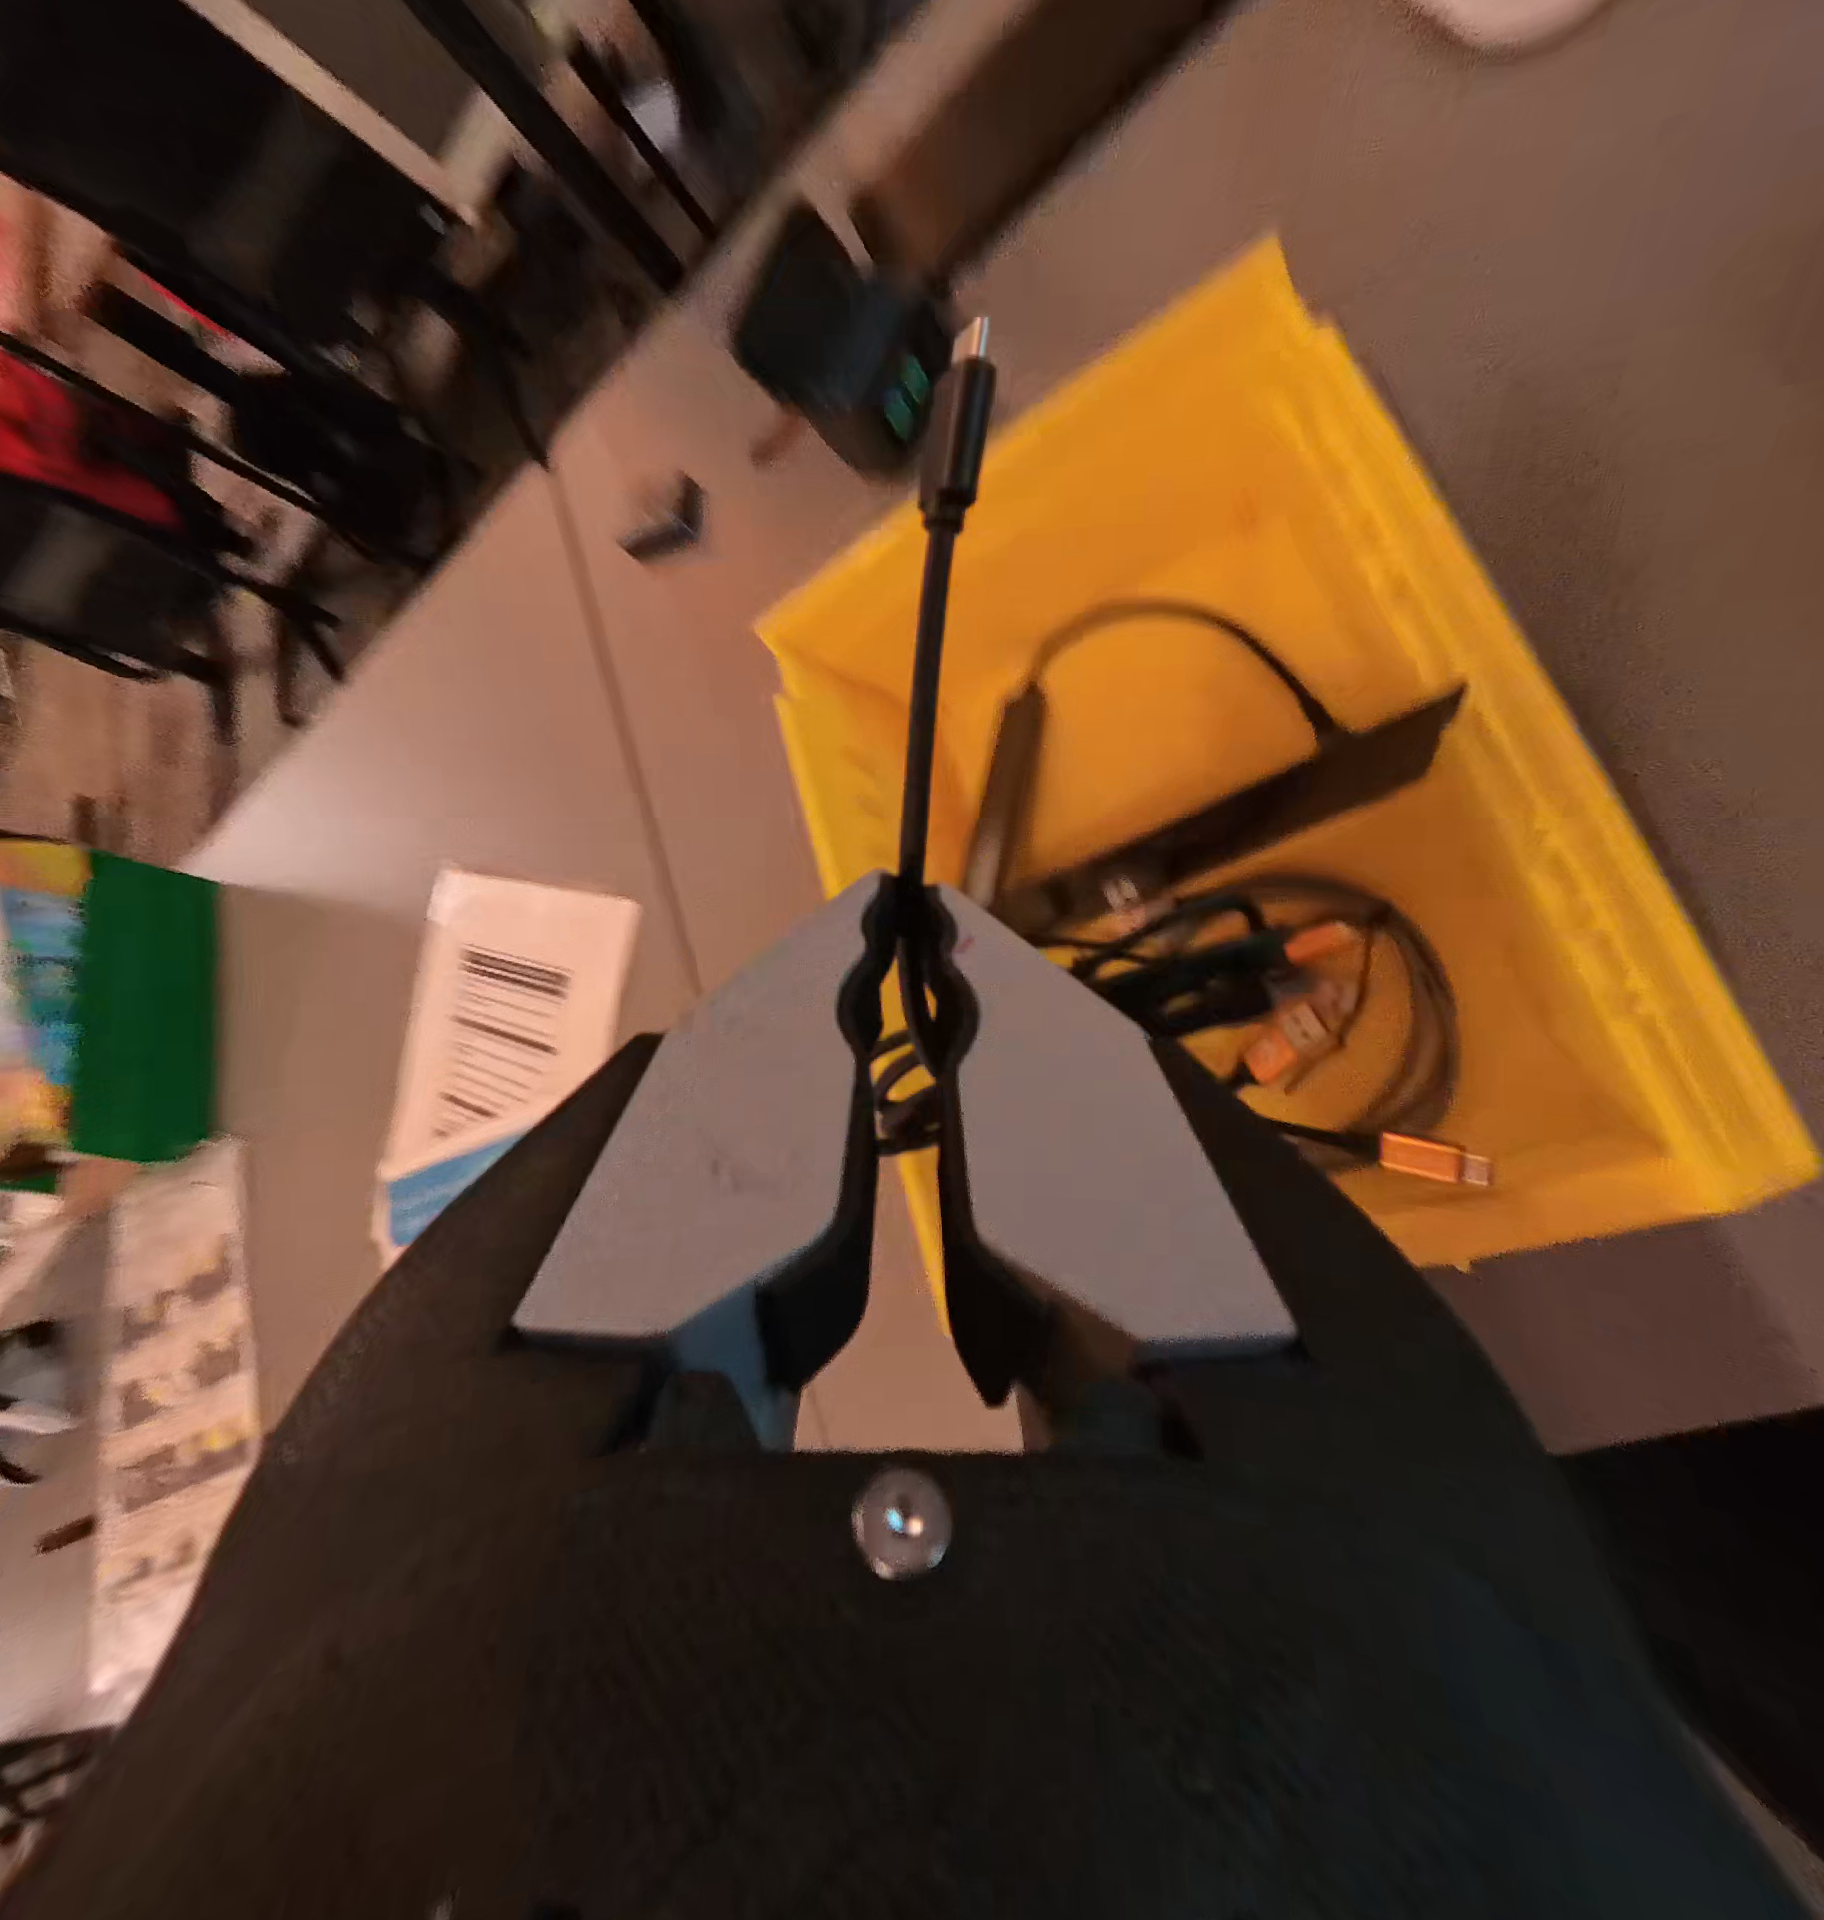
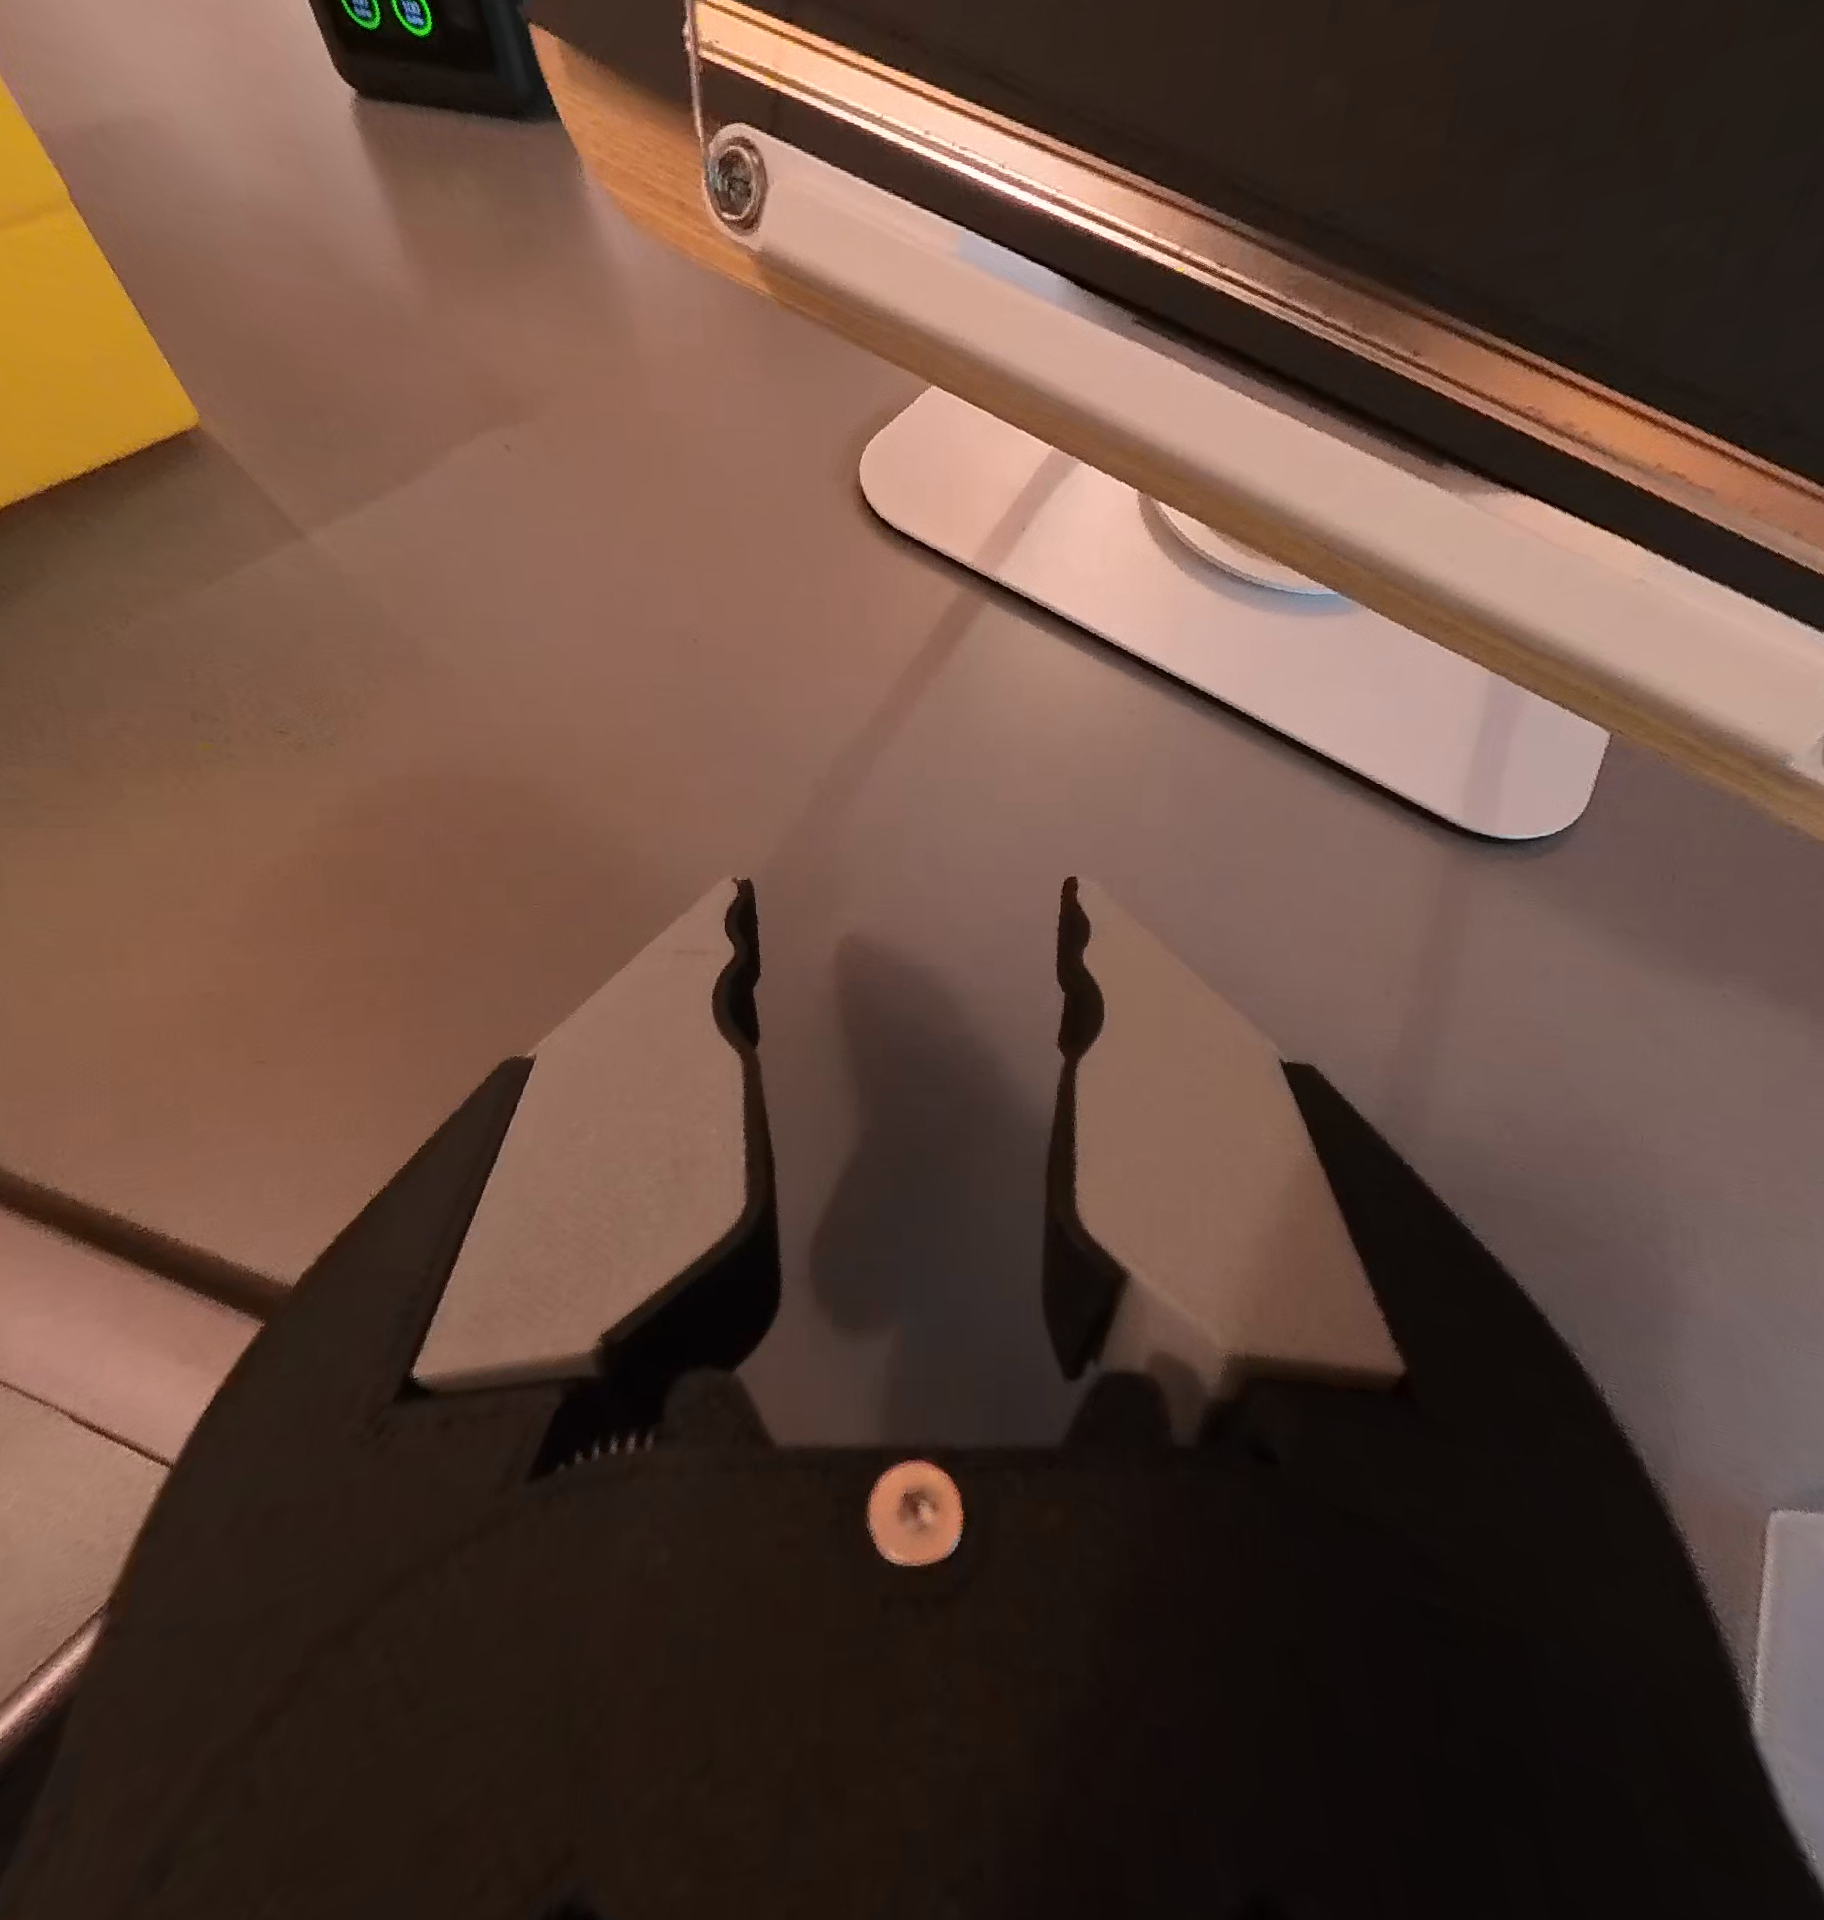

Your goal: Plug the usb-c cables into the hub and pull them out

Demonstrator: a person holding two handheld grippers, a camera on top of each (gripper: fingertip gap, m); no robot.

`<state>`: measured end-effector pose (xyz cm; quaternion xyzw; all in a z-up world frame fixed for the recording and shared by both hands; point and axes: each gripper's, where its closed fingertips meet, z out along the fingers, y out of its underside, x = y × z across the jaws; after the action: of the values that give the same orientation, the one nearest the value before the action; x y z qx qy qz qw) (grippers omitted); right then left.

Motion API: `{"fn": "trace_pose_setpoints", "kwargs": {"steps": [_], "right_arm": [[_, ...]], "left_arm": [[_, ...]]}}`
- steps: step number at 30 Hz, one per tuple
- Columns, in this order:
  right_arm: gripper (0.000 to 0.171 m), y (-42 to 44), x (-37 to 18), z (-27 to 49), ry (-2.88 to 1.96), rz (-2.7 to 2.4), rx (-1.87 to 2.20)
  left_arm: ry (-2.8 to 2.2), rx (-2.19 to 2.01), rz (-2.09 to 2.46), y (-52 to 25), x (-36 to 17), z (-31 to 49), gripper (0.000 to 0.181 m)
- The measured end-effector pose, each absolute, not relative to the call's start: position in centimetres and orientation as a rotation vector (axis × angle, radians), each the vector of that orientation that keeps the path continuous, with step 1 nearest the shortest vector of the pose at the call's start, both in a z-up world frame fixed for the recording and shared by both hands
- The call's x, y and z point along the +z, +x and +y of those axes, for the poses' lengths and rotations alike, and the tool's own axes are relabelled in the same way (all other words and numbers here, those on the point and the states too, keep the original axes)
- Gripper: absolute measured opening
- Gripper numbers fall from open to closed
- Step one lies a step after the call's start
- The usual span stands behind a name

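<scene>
A black usb-c cable (image 1: 929, 675) is pinched between the pressed-together fingertips of the left gripper (image 1: 908, 904), and its grey plug (image 1: 958, 416) is held out ahead of the tips, with the metal end free in the air. Beyond the plug, a dark hub-like block with green lights (image 1: 835, 343) is seen standing on the grey desk (image 1: 534, 727), close to its far edge; the plug is not seated in it, and the blur leaves the gap between them unclear. A yellow bin (image 1: 1510, 790) is set on the desk just right of the held cable. Inside the bin, a coil of dark cables with orange plugs (image 1: 1313, 1018) is lain against its near wall, beside a dark flat bar and a grey stick-shaped device. A white box with a barcode label (image 1: 513, 1039) is placed left of the gripper.

The right gripper (image 2: 908, 894) is held spread wide with nothing between its fingers, above bare desk surface (image 2: 368, 831). A white monitor base (image 2: 1199, 623) is seen ahead of it, under a monitor's lower edge (image 2: 1303, 468), and a corner of the yellow bin (image 2: 35, 312) is visible at the left edge.
</scene>
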<state>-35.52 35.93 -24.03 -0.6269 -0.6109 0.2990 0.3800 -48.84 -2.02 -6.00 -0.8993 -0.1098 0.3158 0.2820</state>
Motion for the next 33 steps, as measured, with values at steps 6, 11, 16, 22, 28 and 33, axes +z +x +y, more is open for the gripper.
{"fn": "trace_pose_setpoints", "kwargs": {"steps": [6, 11, 16, 22, 28, 33], "right_arm": [[0.057, -35.4, -23.5, 35.9, -1.593, -1.545, 0.812], [0.059, -35.4, -21.5, 35.4, -1.535, -1.505, 0.923], [0.058, -34.9, -20.0, 35.9, -1.517, -1.447, 0.976], [0.057, -34.1, -19.6, 38.6, -1.554, -1.379, 0.911], [0.054, -33.0, -19.9, 41.8, -1.625, -1.297, 0.807], [0.044, -31.2, -21.1, 45.7, -1.75, -1.188, 0.629]], "left_arm": [[-2.195, 0.855, -0.147, -44.5, 5.3, 2.5, 0.001], [-2.152, 0.613, 0.065, -37.0, 3.5, 9.0, 0.001], [-2.187, 0.247, 0.202, -29.2, -4.8, 16.0, 0.002], [-2.27, -0.019, 0.283, -22.8, -14.0, 23.5, 0.002], [-2.21, -0.137, 0.262, -21.4, -15.1, 27.9, 0.037], [-2.14, -0.002, 0.125, -26.9, -15.8, 28.5, 0.043]]}}
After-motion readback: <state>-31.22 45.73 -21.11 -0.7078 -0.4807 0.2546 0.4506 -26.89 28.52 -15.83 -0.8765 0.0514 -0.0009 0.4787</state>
